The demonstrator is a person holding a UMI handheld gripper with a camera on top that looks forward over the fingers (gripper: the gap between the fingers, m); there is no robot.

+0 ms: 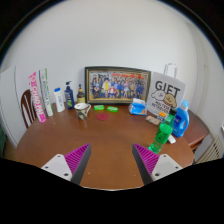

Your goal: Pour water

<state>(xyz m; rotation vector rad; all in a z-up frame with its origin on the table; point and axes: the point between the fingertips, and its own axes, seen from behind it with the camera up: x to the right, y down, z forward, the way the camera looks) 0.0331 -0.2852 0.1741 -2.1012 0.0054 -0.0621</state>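
Observation:
My gripper [110, 160] is open and empty above the brown round table [100, 140], its two pink pads spread wide with bare tabletop between them. A green bottle [160, 137] stands ahead of the right finger, with a blue bottle [181, 120] just beyond it. A white cup [83, 110] stands further off, ahead of the left finger, near the table's middle back.
A framed photo [117, 85] leans on the wall at the back, a white "GIFT" bag [165, 95] to its right. Small green items [105, 107] and a blue bowl [137, 107] lie before the frame. Bottles [68, 96] and tall boxes [38, 98] stand at back left beside a chair [27, 105].

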